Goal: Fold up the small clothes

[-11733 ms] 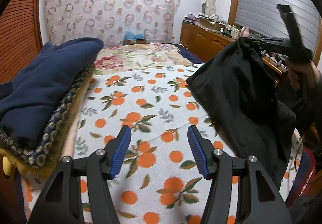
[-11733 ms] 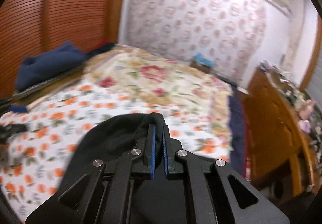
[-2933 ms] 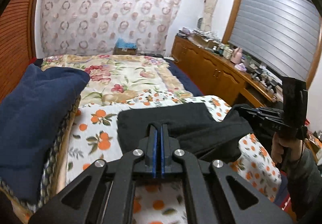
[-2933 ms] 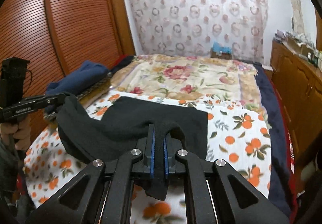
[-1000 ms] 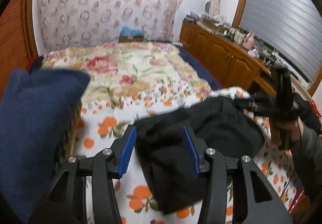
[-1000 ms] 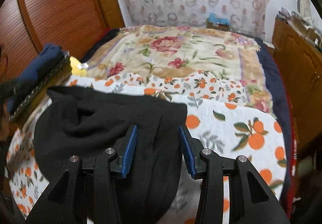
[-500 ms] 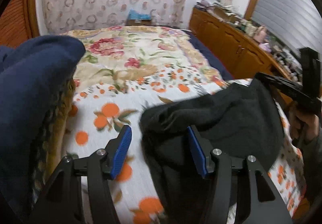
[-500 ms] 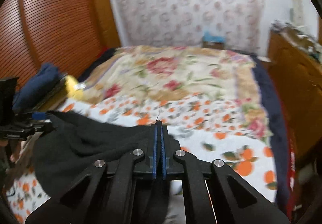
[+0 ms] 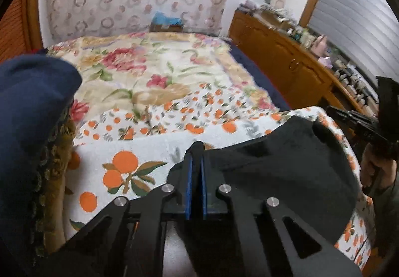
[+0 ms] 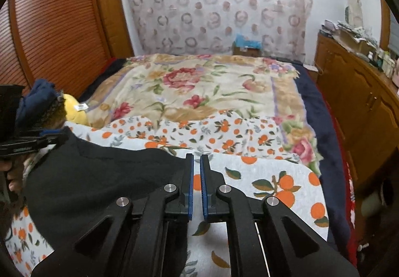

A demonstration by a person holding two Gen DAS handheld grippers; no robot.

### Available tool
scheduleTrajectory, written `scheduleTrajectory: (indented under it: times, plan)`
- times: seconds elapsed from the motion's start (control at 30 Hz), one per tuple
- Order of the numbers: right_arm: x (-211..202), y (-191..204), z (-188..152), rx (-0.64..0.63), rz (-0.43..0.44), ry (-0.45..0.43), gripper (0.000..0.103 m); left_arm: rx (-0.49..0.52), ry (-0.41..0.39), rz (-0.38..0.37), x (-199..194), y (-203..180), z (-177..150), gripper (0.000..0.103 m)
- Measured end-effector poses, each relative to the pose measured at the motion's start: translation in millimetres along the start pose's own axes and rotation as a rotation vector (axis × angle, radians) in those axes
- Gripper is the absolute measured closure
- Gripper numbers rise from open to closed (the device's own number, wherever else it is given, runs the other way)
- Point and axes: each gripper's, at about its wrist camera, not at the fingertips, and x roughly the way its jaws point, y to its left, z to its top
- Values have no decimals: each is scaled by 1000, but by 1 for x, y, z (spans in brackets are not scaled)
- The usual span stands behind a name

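Soft, even indoor light, no glare; strong fisheye bending with dark corners; slight blur beyond the claw.

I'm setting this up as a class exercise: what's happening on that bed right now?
A person holds a gripper in each hand over a black garment on the orange-print sheet. The left gripper is shut on its near edge. The right gripper is shut at the opposite edge; whether it pinches cloth is unclear.

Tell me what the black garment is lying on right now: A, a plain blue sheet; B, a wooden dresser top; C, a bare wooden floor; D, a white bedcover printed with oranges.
D: the black garment is spread over the white bedcover printed with oranges.
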Motion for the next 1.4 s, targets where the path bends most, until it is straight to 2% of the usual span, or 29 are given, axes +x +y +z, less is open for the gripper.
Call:
scheduleTrajectory:
  times: [0.03,0.13,0.23,0.3,0.33,0.43,0.53,0.63,0.8,1.03,1.2,1.23,1.3,1.37,1.4]
  plan:
    - [-4,1,-1,-5,20,-19,103,-7,-23,-2,-5,0,2,102]
    - [-13,0,0,-1,10,-53,103,-35,-89,38,-21,5,8,102]
    - [-14,-2,1,12,-3,-50,101,-31,-68,72,-17,7,10,102]
    - [-13,0,0,20,-2,-31,100,-28,-41,91,-10,8,7,98]
    - [-12,2,0,21,-9,-24,97,-21,-30,107,-7,8,6,93]
    - [-10,7,-3,27,2,5,81,-7,-2,94,-3,7,2,64]
    - [-6,13,-8,26,16,39,63,-3,25,78,-1,7,-3,61]
    - [1,21,-14,17,39,80,55,0,43,69,1,4,-8,58]
    - [21,20,-25,47,23,154,49,6,70,72,5,2,-13,58]
    - [26,16,-28,101,61,183,48,7,113,68,13,1,-16,57]
    - [28,22,-26,77,95,198,47,1,114,68,14,2,-16,56]
    - [29,23,-26,74,102,200,50,1,113,64,14,2,-16,56]
    - [30,26,-25,73,144,209,65,5,114,55,15,2,-16,56]
    - [31,28,-26,73,174,214,74,-2,121,21,14,3,-13,72]
    - [31,30,-26,68,193,219,77,-7,122,1,13,2,-13,75]
